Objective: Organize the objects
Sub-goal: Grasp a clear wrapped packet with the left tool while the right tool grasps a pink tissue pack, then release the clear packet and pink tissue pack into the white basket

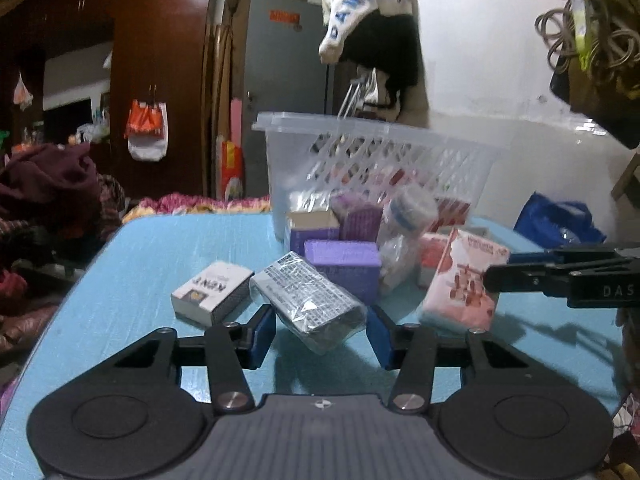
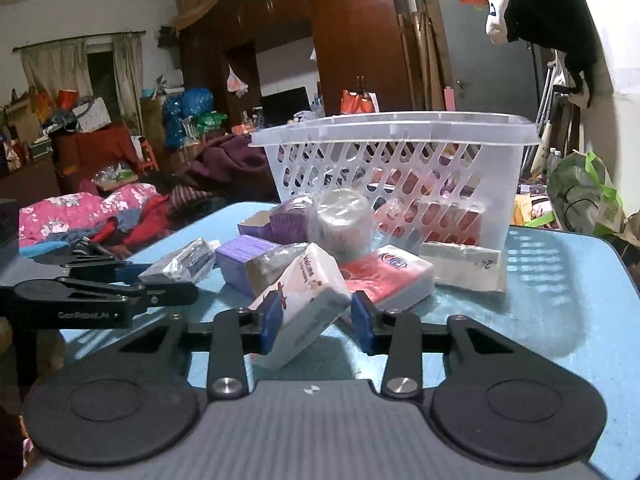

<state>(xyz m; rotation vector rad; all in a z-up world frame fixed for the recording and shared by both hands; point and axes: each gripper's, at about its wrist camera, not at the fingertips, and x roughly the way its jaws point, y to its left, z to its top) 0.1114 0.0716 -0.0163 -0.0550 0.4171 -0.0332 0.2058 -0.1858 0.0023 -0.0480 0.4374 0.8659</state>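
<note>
On the blue table point(image 1: 132, 264), a pile of small packs lies in front of a white slotted basket point(image 1: 360, 152). My left gripper point(image 1: 320, 334) has its blue pads against both sides of a plastic-wrapped grey box point(image 1: 308, 304), which sits tilted. In the right wrist view, the right gripper point(image 2: 318, 320) is shut on a white tissue pack point(image 2: 304, 300) with red print, one end raised. The right gripper point(image 1: 500, 268) also shows side-on at that pack point(image 1: 460, 284) in the left view. The basket point(image 2: 400, 152) holds red packs.
A white Kent box point(image 1: 212, 292) lies left of the wrapped box and a purple box point(image 1: 344, 260) behind it. A red tissue pack point(image 2: 388, 276), a flat white pack point(image 2: 460, 264) and a wrapped round jar point(image 2: 340, 220) crowd the basket's front. Clothes and bags surround the table.
</note>
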